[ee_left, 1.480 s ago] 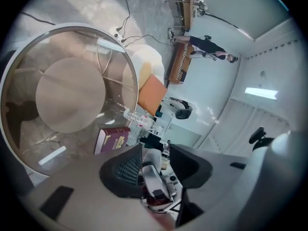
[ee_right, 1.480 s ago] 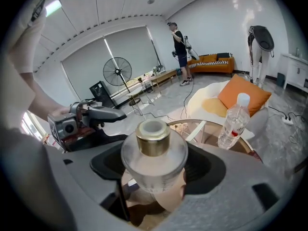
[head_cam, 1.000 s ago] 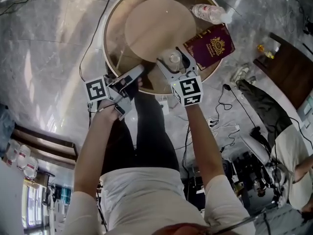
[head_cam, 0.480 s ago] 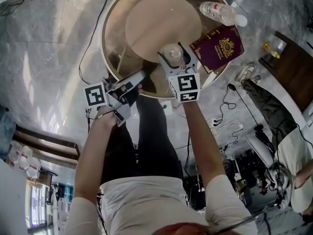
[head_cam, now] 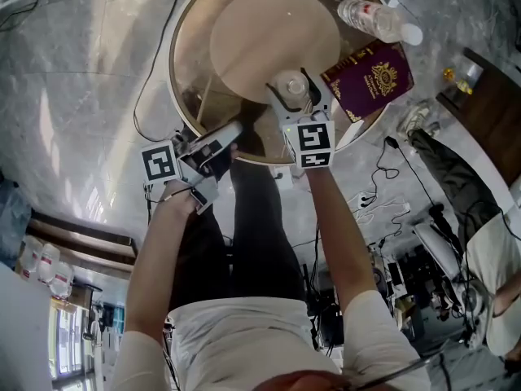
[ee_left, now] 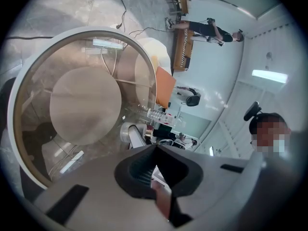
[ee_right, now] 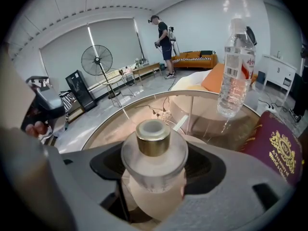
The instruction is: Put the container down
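Note:
The container [head_cam: 291,85] is a small frosted-glass bottle with a gold collar [ee_right: 153,137]. My right gripper [head_cam: 295,89] is shut on its round body [ee_right: 154,163], holding it upright over the near part of the round glass table [head_cam: 175,72], by the edge of the beige disc [head_cam: 260,31] under the glass. Whether its base touches the glass is hidden. My left gripper [head_cam: 226,132] hangs at the table's near rim, jaws shut with nothing between them [ee_left: 155,149].
A maroon passport [head_cam: 370,76] lies on the glass right of the container, with a clear water bottle [head_cam: 374,19] beyond it [ee_right: 236,66]. Cables trail over the marble floor [head_cam: 383,177]. A fan [ee_right: 96,60] and a standing person [ee_right: 163,42] are far back.
My right gripper has carried the container a little farther in over the table, towards the beige disc. The left gripper stays at the near rim.

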`<state>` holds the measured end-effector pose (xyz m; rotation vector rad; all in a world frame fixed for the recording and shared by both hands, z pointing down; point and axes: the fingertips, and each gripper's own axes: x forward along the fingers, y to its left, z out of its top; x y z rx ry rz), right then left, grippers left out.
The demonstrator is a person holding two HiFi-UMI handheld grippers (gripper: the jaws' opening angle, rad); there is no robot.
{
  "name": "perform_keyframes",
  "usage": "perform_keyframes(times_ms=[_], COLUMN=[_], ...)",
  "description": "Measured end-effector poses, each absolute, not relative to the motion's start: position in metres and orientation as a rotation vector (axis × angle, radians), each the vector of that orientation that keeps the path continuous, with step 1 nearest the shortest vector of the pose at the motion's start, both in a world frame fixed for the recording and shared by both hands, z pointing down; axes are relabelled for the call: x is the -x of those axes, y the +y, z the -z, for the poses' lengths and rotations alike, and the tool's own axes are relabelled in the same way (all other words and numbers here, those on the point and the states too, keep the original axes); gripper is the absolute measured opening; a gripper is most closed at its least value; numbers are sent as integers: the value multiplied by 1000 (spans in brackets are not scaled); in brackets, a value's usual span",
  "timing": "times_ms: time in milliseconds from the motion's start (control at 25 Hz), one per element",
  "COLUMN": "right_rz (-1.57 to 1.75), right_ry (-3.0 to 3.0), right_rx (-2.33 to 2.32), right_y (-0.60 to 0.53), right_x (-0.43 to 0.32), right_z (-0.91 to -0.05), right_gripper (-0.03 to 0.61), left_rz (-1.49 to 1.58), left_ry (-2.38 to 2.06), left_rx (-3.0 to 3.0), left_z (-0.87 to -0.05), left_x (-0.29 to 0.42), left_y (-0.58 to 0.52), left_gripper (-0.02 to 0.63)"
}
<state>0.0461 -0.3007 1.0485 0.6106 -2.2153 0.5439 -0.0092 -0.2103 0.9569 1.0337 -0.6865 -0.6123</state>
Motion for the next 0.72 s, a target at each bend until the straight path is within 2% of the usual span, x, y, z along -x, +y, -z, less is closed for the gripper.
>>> perform_keyframes(times_ms=[720], right_rz=[-499], right_ry=[-2217], right_rx=[-681], right_y=[-293], right_x=[-57], right_z=[-1056], right_gripper=[339], left_rz=[590], left_ry=[-668], left_rx=[-1013], left_z=[-971], left_x=[5], left_y=[-199], left_gripper=[11])
